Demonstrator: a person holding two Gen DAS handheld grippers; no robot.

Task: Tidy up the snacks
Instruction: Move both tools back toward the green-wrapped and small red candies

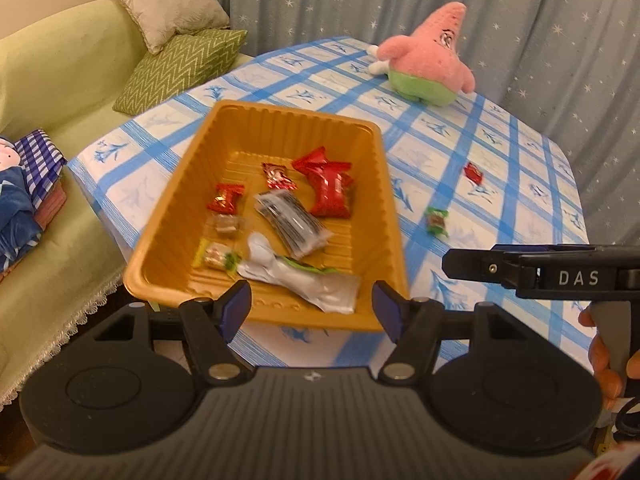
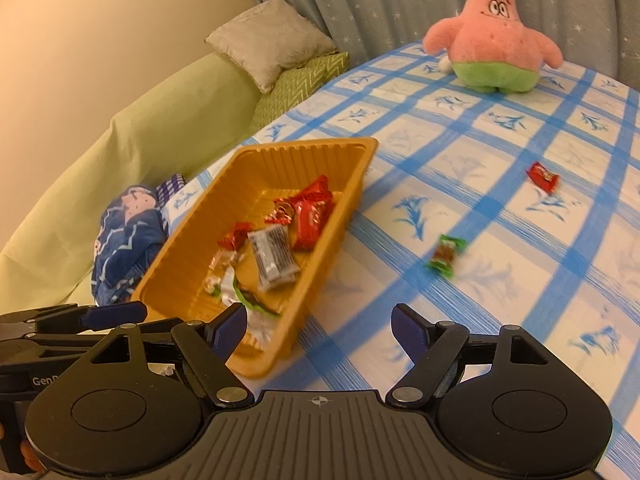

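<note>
The left tool (image 1: pixel 310 306) is hovering at the near rim of the orange tray (image 1: pixel 180 200), its jaws spread wide and gripping nothing. The right tool (image 2: pixel 318 330) is hovering just right of the tray's near corner, its jaws likewise spread wide and gripping nothing; in the left wrist view its body is showing at the right edge.

The tray is sitting near the left edge of the desk (image 1: pixel 520 184), which is wearing a blue-and-white checked cloth. Inside the tray several snacks are lying loose:
- a large red packet (image 1: pixel 330 190) toward the far right side;
- two small red candies (image 1: pixel 225 199);
- a grey striped packet (image 1: pixel 292 222) at the middle;
- a white wrapper (image 1: pixel 304 280) along the near side;
- a yellow-green candy (image 1: pixel 216 258) at the near left.

Two snacks are lying outside the tray, on the desk to its right: a green candy (image 2: pixel 445 256) closer to the tray, and a red candy (image 2: pixel 543 177) further toward the far right. A pink plush toy (image 2: pixel 494 36) is standing at the far edge.
</note>
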